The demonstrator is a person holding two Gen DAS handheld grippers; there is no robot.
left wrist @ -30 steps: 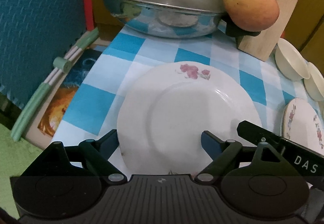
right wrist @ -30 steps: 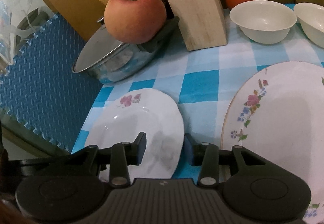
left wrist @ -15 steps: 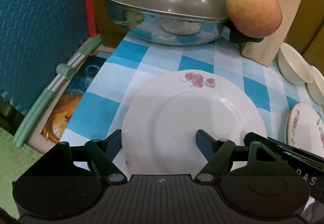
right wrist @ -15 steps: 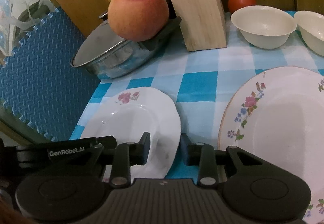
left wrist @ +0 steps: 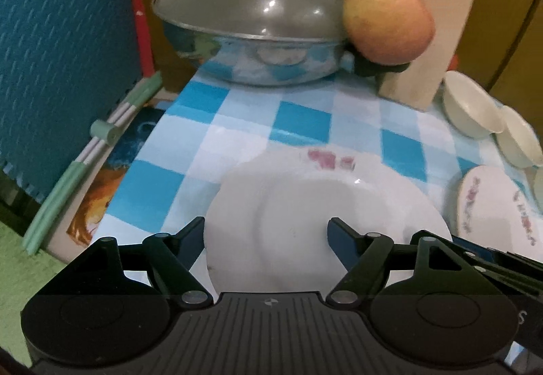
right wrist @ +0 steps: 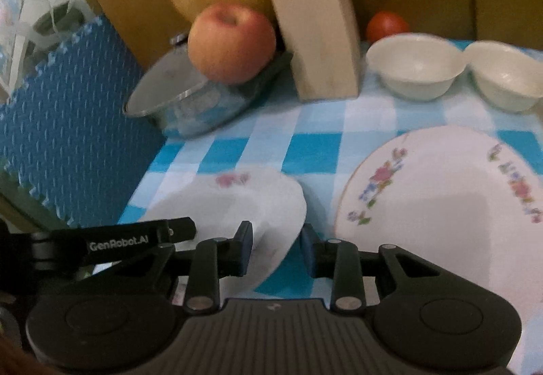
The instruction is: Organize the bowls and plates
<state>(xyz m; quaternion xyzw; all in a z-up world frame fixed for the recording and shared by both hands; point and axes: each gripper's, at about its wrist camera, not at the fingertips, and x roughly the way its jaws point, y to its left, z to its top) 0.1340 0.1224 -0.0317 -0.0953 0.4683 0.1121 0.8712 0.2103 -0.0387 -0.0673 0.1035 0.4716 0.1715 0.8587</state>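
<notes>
Right gripper (right wrist: 276,247) narrow, pinching small plate's (right wrist: 234,202) right rim, big floral plate (right wrist: 441,205) just right; left gripper (left wrist: 266,239) wide, straddling it.

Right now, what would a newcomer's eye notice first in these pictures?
Probably the big apple, perched on the pan's handle at the back of the checked cloth. Next, the small white plate in front, its edge between the right tool's fingers, beside a flowered plate.

Black ribbed tool (right wrist: 275,244) bodies, blue-padded fingers (left wrist: 342,239) (white "GenRobot.AI" lettering)
</notes>
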